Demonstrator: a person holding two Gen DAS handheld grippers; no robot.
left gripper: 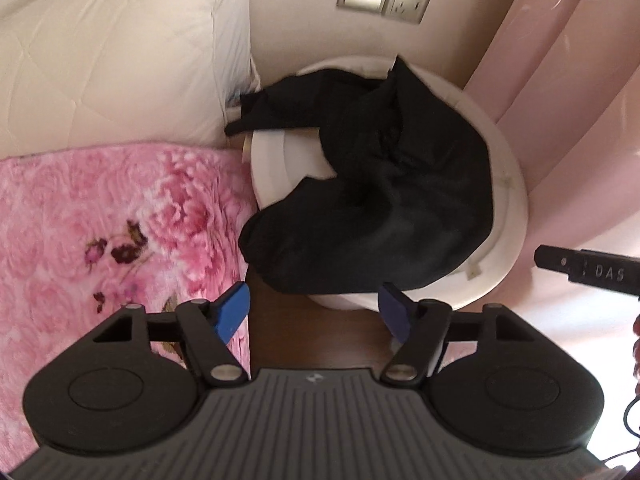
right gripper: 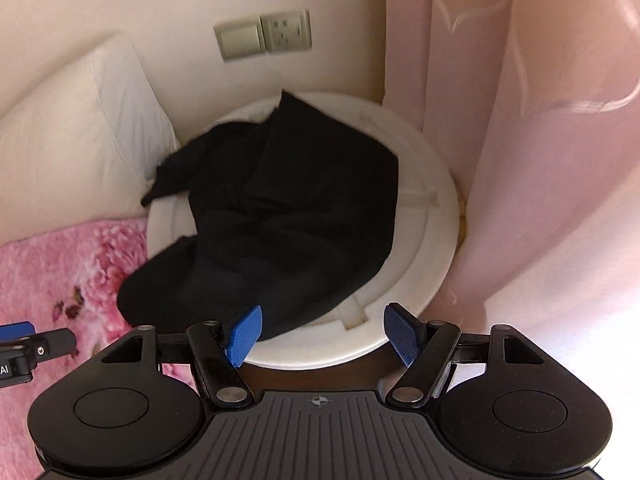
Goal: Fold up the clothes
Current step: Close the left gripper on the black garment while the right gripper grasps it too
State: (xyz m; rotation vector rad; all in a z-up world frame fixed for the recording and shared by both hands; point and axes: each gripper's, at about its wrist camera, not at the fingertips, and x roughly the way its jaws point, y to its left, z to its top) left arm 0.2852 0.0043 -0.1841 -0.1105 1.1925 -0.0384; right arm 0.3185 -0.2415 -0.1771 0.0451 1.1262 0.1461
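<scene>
- A crumpled black garment lay heaped on a round white counter in the corner, between the pink floral blanket and the pink curtain.
- The garment lay just ahead of both tongs, its near hem spilling over the counter's front rim.
- The left tongs stood wide with nothing between the blue pads, facing that overhanging hem, which looked the nearer reach.
- The right tongs were also wide and empty, over the counter's front edge towards the curtain.
- The garment's long axis ran from the near, blanket-side hem back towards the wall, a narrow strip trailing towards the white pillow.
</scene>
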